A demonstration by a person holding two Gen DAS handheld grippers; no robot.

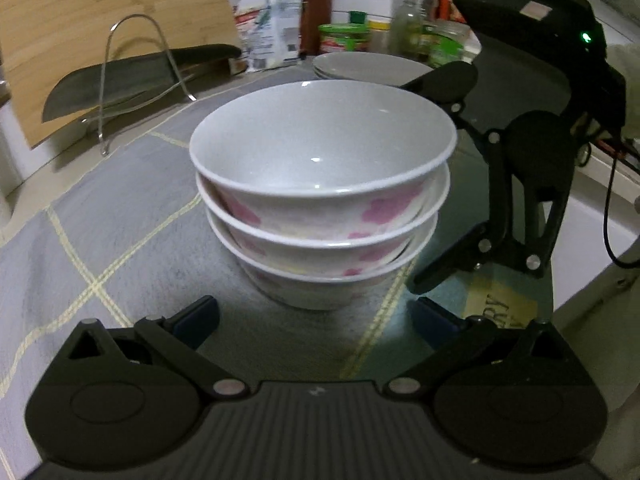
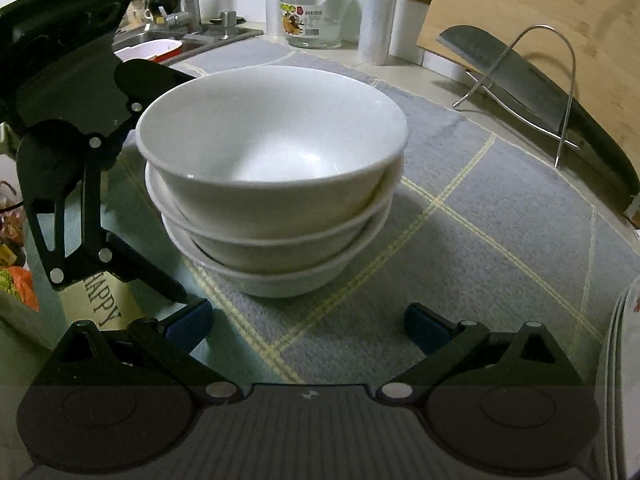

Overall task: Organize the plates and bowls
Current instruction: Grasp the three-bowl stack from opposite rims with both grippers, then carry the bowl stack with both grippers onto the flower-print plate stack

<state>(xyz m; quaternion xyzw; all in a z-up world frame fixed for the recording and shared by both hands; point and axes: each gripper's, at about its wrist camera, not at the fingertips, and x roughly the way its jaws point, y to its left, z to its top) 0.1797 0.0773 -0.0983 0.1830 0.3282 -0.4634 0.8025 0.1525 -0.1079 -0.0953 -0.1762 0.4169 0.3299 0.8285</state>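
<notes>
A: Left gripper (image 1: pixel 314 320), right gripper (image 2: pixel 308 320)?
B: Both spread wide, pinching nothing.
A: Bowls?
B: Three nested in a stack (image 1: pixel 322 196) (image 2: pixel 272 184), top one empty, just ahead between the fingers, on the mat (image 2: pixel 500 220). Plates (image 1: pixel 370 66) beyond.

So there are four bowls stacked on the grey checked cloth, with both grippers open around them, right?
Not quite: the stack of bowls holds three, not four, as the left wrist view shows. It does stand on the grey checked cloth, with the left gripper and right gripper open.
</notes>
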